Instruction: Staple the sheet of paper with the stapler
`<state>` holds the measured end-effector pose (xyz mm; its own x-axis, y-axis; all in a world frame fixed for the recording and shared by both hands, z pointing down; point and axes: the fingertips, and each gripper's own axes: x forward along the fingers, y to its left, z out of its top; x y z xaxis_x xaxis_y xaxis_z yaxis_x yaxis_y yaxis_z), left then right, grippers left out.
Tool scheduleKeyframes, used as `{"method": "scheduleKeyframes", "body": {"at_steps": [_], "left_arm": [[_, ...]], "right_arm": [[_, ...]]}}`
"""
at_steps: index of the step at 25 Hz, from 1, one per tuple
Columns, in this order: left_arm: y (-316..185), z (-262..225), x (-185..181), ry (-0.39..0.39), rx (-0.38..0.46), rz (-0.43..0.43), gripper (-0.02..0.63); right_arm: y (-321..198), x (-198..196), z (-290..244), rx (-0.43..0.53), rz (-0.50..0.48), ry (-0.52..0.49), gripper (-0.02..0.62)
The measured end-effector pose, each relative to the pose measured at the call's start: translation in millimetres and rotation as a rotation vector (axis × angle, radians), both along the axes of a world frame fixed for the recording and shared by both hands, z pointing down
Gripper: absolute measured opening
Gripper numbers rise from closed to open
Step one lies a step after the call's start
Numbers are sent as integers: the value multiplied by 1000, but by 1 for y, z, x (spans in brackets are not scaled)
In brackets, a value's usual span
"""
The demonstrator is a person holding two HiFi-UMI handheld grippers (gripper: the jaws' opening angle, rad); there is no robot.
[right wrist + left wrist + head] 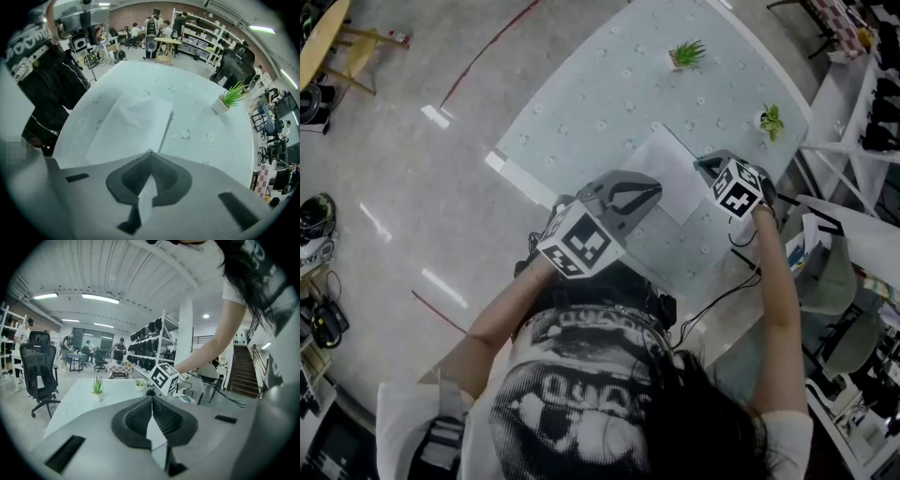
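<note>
Stapling apparently not begun: sheet of paper (670, 173) flat on table (609, 94), no stapler visible, left gripper (151, 401) and right gripper (149, 154) closed, empty.

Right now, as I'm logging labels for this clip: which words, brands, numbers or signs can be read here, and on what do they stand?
No text reads with certainty.
Shirt print: large white letters, too distorted to read.
Marker cubes: black-and-white square patterns, no words.
Sheet of paper: no print visible.
</note>
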<state>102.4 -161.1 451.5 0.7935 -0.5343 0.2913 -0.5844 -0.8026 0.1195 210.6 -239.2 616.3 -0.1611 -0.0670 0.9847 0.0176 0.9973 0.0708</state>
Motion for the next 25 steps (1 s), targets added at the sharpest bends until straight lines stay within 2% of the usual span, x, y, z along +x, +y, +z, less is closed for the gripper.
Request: {"method": "scheduleKeyframes", "body": {"at_steps": [8,13,19,25], "left_arm": [[-9,4,-1,5,-8,-18,5],[-15,8,3,22,-8,-26,5],[-24,15,10,33,-12,-30,5],[-32,15,15,57,-10,-36,5]], "right_arm": [[1,-2,4,-106,10,58,3],[0,-2,5,-123,46,60,3],[1,-4,6,-127,29,106,2],[1,-3,8,-141,59,100,2]]}}
